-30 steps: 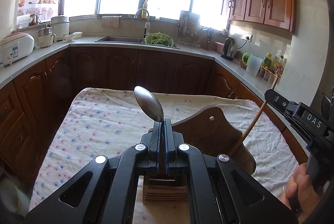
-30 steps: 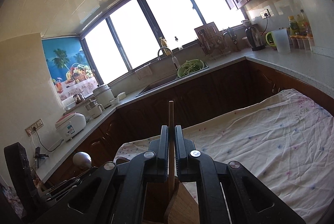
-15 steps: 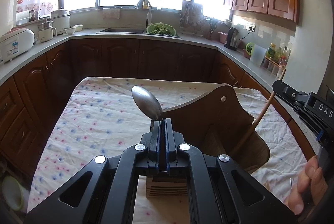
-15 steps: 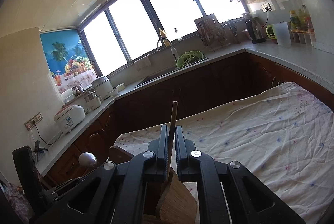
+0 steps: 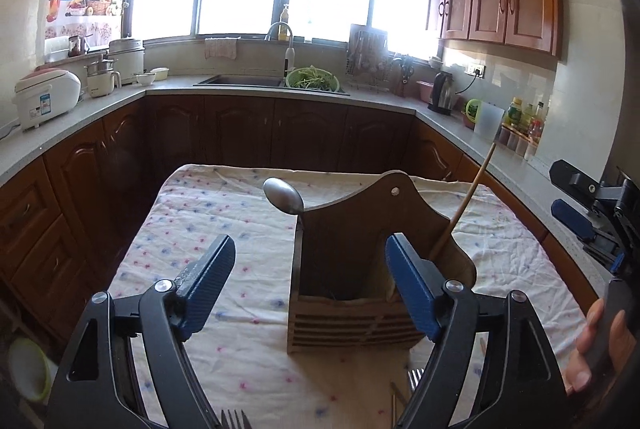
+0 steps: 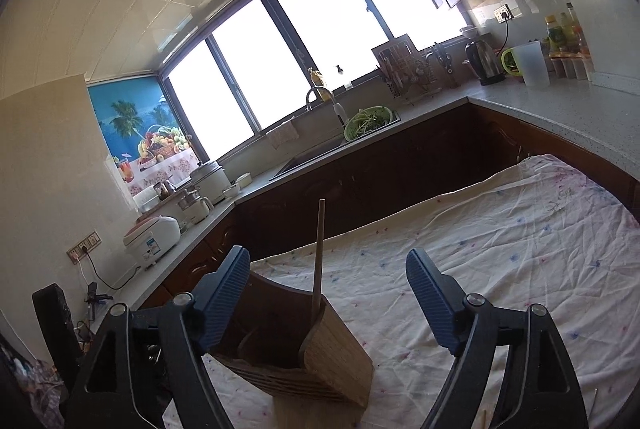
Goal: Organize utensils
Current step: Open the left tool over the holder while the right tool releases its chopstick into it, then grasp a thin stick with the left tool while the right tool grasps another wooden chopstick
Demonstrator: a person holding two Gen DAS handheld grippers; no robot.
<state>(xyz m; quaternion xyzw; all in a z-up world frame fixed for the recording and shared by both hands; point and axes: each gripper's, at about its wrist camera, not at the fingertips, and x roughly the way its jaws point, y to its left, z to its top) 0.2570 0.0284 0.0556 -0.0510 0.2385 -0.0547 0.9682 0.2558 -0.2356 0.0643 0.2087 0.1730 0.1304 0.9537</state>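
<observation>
A wooden utensil holder [image 5: 372, 229] stands on the cloth-covered table [image 5: 224, 213]; it also shows in the right wrist view [image 6: 316, 357]. A metal spoon [image 5: 283, 196] stands in its left side, bowl up. A wooden chopstick [image 5: 464, 205] leans in its right side, also seen in the right wrist view [image 6: 319, 253]. My left gripper [image 5: 310, 269] is open just in front of the holder. My right gripper [image 6: 328, 293] is open above the holder, and appears at the right edge of the left wrist view [image 5: 592, 205]. Fork tines [image 5: 234, 419] and more utensils [image 5: 412, 377] lie at the table's near edge.
Kitchen counters wrap around the table on three sides, with a sink [image 5: 240, 81], a green colander [image 5: 314, 79], a rice cooker [image 5: 46, 97] and a kettle [image 5: 440, 93]. A hand [image 5: 600, 341] holds the right gripper's handle.
Both grippers have opened. The left let go of the spoon and the right let go of the chopstick; both utensils now stand in the holder. Both grippers have drawn back a little.
</observation>
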